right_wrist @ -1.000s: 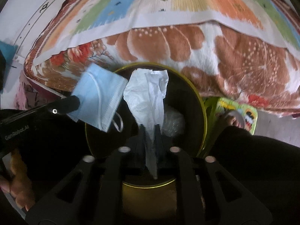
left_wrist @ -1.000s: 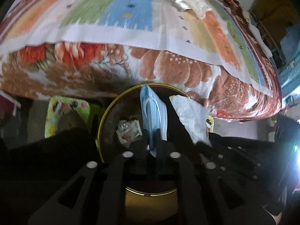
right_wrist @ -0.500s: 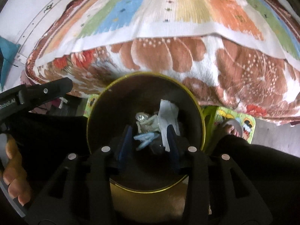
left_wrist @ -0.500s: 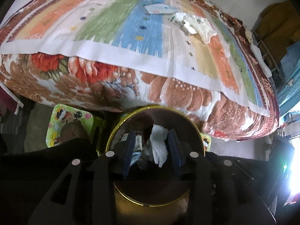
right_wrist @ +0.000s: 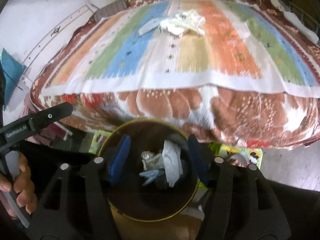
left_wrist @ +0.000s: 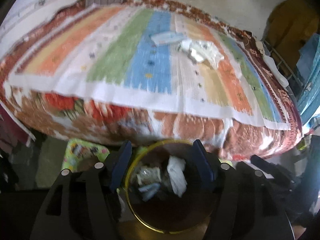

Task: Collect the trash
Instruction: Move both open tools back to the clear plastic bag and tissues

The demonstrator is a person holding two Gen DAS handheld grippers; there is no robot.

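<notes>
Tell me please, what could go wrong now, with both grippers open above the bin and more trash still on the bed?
1. The white tissue stands high in the bin; a draft or bump might tip it out.
2. The remaining trash pile and blue mask lie far across the bed; the reach may knock the bin.
3. Both views are blurred, so aiming the left gripper or right gripper could miss.
</notes>
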